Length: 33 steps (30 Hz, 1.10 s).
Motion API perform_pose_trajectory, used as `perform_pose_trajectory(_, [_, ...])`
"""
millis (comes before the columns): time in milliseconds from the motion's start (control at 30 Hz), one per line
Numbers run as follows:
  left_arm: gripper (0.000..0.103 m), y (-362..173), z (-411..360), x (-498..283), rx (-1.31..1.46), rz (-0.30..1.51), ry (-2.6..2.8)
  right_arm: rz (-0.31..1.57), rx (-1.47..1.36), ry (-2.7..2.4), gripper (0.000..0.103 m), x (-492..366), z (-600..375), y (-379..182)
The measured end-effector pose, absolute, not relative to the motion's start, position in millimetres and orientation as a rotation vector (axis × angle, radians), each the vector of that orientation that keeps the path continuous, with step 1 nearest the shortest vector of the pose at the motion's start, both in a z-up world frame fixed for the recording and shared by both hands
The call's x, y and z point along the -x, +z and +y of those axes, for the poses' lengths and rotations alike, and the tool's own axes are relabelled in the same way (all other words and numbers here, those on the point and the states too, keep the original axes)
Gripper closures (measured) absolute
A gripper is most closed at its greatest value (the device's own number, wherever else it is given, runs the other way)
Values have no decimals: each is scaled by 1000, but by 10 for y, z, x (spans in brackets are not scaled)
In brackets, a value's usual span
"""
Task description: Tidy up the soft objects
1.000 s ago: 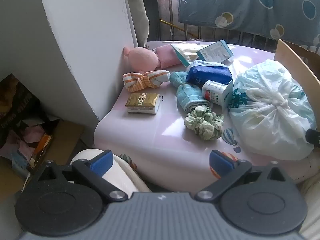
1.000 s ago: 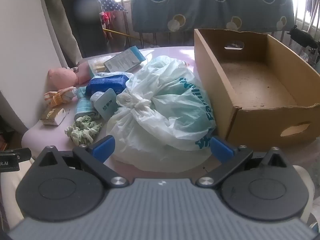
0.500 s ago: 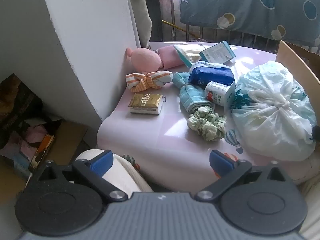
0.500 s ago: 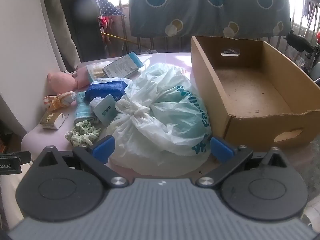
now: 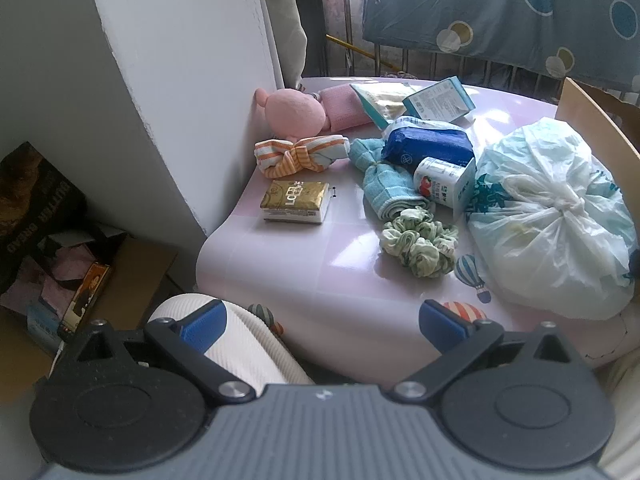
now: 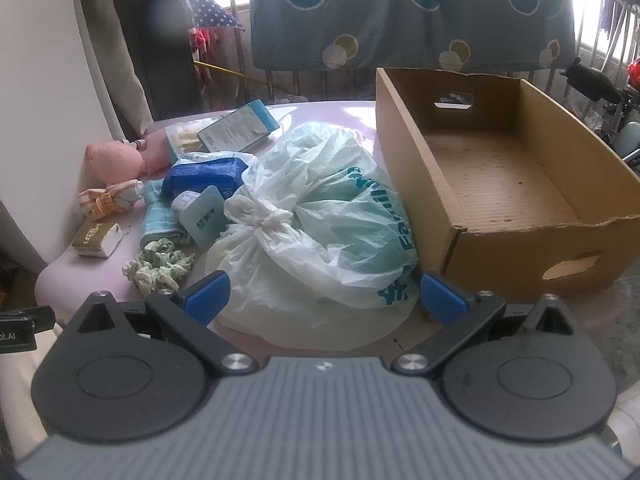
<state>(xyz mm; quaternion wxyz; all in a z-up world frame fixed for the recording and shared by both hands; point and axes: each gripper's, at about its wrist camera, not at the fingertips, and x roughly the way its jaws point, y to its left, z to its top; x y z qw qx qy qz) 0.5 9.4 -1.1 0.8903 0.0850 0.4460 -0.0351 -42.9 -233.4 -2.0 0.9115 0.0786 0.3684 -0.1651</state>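
1. Clutter fills the left half of the right wrist view, all on the pink table [image 6: 320, 110]: a gold packet [image 6: 96, 239] at far left, a striped bow [image 6: 110, 198] and a pink plush [image 6: 116, 162] above it, then a rolled teal towel [image 6: 158, 222] and a green scrunchie [image 6: 160, 266] at lower centre-left.
2. Centre frame holds a knotted plastic bag [image 6: 316, 224], the bulkiest soft item, touching a blue pack [image 6: 206, 176] on its left.
3. Right half shows an empty cardboard box [image 6: 500, 184], just beside the bag; likely where the soft things go.
4. Left gripper [image 5: 320, 326] sits at the bottom of its view, fingers wide apart and holding nothing, short of the table edge.
5. Right gripper [image 6: 324, 294] is likewise spread and empty, its tips low in frame just before the bag.
6. Handling, as I judge it: the bag looks light, slippery and shapeless, so the knot at its middle is the surest hold. The scrunchie and towel should squash easily; pinch them across the middle. The plush is best taken by its round head.
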Motion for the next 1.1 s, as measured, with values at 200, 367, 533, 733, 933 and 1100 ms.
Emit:
perform_pose_trajectory(200, [0,-56,93,-22,-180,937,-67,763,-164,-340,1,421,-2325,-18])
perform_pose_trajectory(367, [0,-62,102,-31,-180,939,-65,768,-165,-339,1,413,-2312,-28])
perform_pose_trajectory(533, [0,-69,125,-49,-179,944,-62,770,-164,-337,1,402,-2307,-36])
perform_pose_trajectory(733, [0,-73,135,-49,-180,945,-61,773,-164,-334,1,390,-2301,-50])
perform_pose_trajectory(933, [0,-81,151,-50,-181,948,-58,773,-164,-334,1,386,-2298,-55])
perform_pose_trajectory(1100, [0,-93,160,-53,-185,949,-55,774,-164,-330,1,382,-2282,-74])
